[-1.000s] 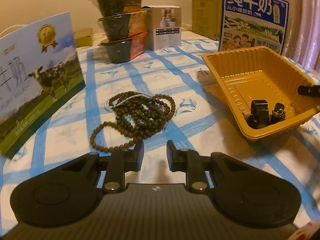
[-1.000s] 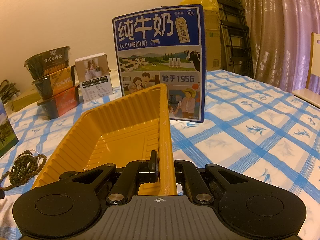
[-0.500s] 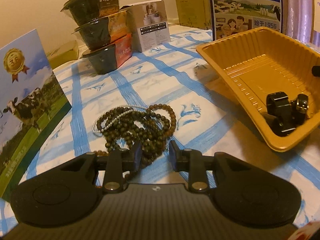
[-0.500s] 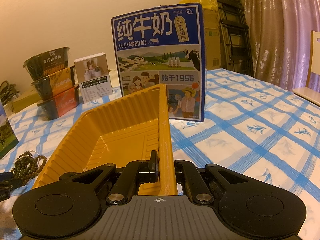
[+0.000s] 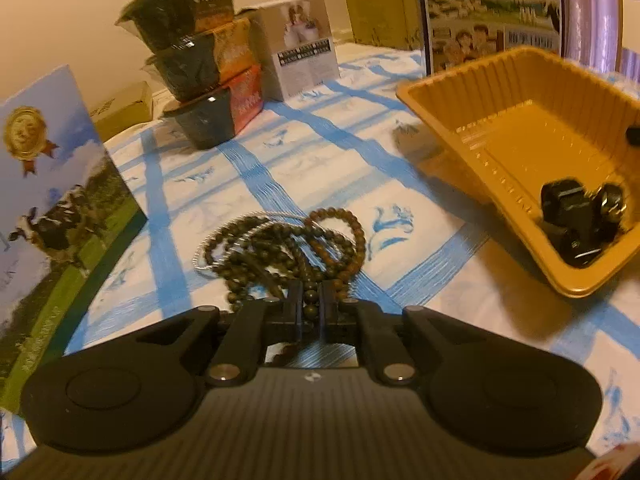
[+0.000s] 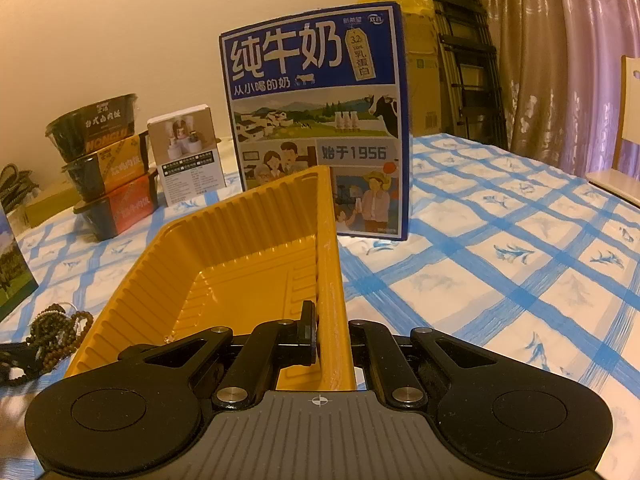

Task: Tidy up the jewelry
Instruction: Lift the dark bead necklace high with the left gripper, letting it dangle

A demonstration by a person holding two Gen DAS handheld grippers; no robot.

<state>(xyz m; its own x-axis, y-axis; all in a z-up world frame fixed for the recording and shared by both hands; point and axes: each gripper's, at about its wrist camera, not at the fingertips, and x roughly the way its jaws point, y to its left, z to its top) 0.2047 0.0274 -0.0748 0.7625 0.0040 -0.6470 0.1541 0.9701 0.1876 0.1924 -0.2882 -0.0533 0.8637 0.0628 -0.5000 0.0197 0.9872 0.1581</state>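
A tangle of dark wooden bead strings [image 5: 280,248] with a thin silver chain lies on the blue-checked tablecloth. My left gripper [image 5: 311,308] is shut on a strand of the beads at the near edge of the pile. The yellow plastic tray [image 5: 480,120] stands to the right, tilted, with black ring-like pieces [image 5: 576,216] in its near corner. My right gripper [image 6: 332,340] is shut on the tray's right wall [image 6: 330,264]. The beads also show in the right wrist view [image 6: 56,332], left of the tray.
A stack of three noodle bowls [image 5: 200,64] and a small white box [image 5: 300,44] stand at the back. A blue milk carton [image 6: 316,120] stands behind the tray. Another milk box [image 5: 52,200] stands at the left.
My left gripper moved forward to the bead pile and closed on a strand. My right gripper kept its hold on the tray wall.
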